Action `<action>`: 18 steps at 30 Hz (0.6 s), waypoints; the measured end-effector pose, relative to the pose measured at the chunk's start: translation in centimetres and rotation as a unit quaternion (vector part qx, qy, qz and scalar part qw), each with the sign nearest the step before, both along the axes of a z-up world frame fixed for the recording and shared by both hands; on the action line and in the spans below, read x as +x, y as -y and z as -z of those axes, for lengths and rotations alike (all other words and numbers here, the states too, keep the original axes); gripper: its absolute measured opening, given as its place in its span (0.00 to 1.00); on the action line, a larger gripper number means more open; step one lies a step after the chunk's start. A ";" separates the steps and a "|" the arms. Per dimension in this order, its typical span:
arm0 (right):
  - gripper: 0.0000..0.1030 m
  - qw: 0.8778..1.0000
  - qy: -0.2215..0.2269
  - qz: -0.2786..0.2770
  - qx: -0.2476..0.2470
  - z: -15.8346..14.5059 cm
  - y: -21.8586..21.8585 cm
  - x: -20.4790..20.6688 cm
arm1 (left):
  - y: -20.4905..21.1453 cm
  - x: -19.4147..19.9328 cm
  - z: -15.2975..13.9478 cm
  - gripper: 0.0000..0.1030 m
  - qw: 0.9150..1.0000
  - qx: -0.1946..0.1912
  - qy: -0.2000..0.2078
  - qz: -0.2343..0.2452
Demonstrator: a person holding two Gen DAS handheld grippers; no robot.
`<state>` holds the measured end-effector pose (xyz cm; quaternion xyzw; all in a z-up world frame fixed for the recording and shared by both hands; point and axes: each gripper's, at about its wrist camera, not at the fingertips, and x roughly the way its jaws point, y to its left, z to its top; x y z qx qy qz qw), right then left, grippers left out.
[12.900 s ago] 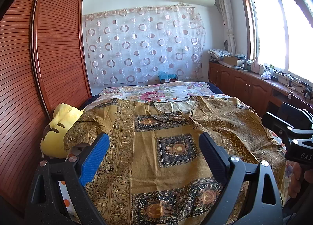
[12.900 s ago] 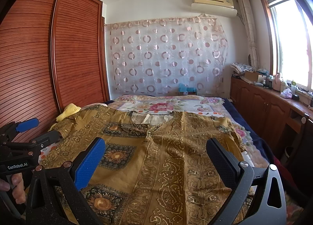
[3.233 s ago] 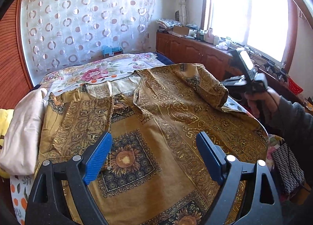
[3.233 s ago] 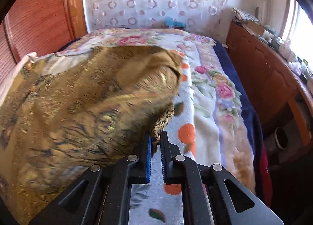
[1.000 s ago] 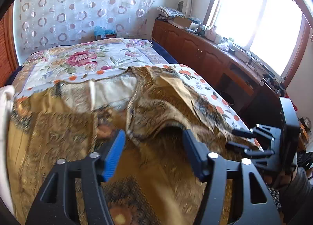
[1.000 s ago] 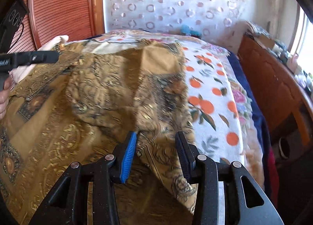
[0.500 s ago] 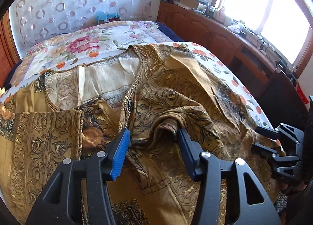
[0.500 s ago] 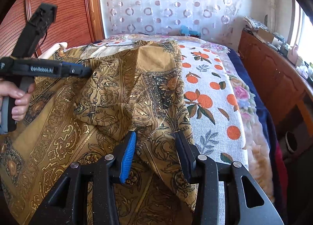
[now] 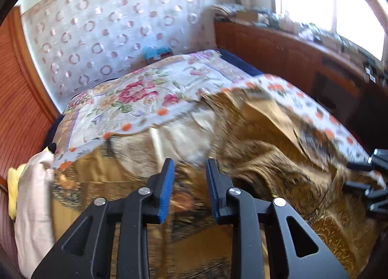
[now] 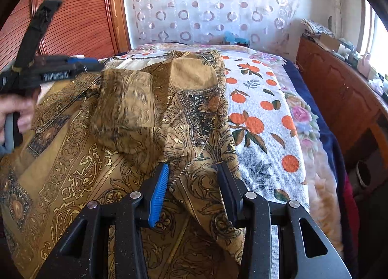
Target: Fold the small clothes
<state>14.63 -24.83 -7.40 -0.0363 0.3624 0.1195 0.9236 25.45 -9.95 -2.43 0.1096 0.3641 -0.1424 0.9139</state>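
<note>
A gold-brown patterned garment [image 9: 266, 153] lies spread on the bed, its right side folded over toward the middle and bunched; it also shows in the right wrist view [image 10: 135, 119]. My left gripper [image 9: 190, 167] hovers over the garment's upper middle with a narrow gap between its blue pads, nothing held. It appears in the right wrist view [image 10: 97, 67] at the left, over the fold. My right gripper [image 10: 191, 174] is open just above the garment's right edge, empty. Its fingers [image 9: 363, 165] show at the right edge of the left wrist view.
The bed has a white cover with orange fruit print [image 10: 262, 119] and a floral quilt [image 9: 145, 95] at the far end. A pale folded cloth [image 9: 34, 196] and a yellow item lie at the left. A wooden cabinet [image 10: 339, 85] runs along the right, a wardrobe [image 10: 72, 12] on the left.
My left gripper has narrowed its jaws and moved forward and left over the garment, the view blurred with motion. My right gripper has stayed open at the garment's right edge.
</note>
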 end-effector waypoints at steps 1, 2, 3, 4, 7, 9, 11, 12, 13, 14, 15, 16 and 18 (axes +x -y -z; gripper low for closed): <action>0.42 1.000 0.000 0.000 0.000 0.0 0.0 0.0 | -1.0 0.2 -0.6 0.27 1.000 -0.010 0.000 -0.011; 0.42 1.000 0.000 0.000 0.000 0.0 0.0 0.0 | -1.6 0.2 -0.8 0.27 1.000 -0.014 0.001 -0.018; 0.42 1.000 0.000 0.000 0.000 0.0 0.0 0.0 | -2.1 0.2 -1.0 0.27 1.000 -0.017 0.001 -0.022; 0.42 1.000 0.000 0.000 0.000 0.0 0.0 0.0 | -2.5 0.2 -1.1 0.28 1.000 -0.020 -0.001 -0.023; 0.42 1.000 0.000 0.000 0.000 0.0 0.0 0.0 | -2.9 0.2 -0.6 0.48 0.998 -0.049 -0.023 -0.011; 0.42 1.000 0.000 0.000 0.000 0.0 0.0 0.0 | -2.8 -0.1 -0.1 0.48 0.996 -0.082 -0.044 0.005; 0.42 1.000 0.000 0.000 0.000 0.0 0.0 0.0 | -2.6 -0.7 0.6 0.48 0.989 -0.127 -0.072 0.017; 0.42 1.000 0.000 0.000 0.000 0.0 0.0 0.0 | -2.3 -0.9 1.0 0.48 0.986 -0.144 -0.082 0.018; 0.42 1.000 0.000 0.000 0.000 0.0 0.0 0.0 | -2.2 -1.0 1.4 0.48 0.981 -0.165 -0.097 0.016; 0.42 1.000 0.000 0.000 0.000 0.0 0.0 0.0 | -2.1 -1.0 1.8 0.48 0.976 -0.186 -0.113 0.013; 0.42 1.000 0.000 0.000 0.000 0.0 0.0 0.0 | -2.1 -1.0 2.2 0.48 0.969 -0.211 -0.127 0.011; 0.42 1.000 0.000 0.000 0.000 0.0 0.0 0.0 | -2.0 -1.1 2.4 0.48 0.964 -0.228 -0.136 0.005; 0.42 1.000 0.000 0.000 0.000 0.0 0.0 0.0 | -1.8 -0.9 2.7 0.48 0.955 -0.255 -0.150 -0.007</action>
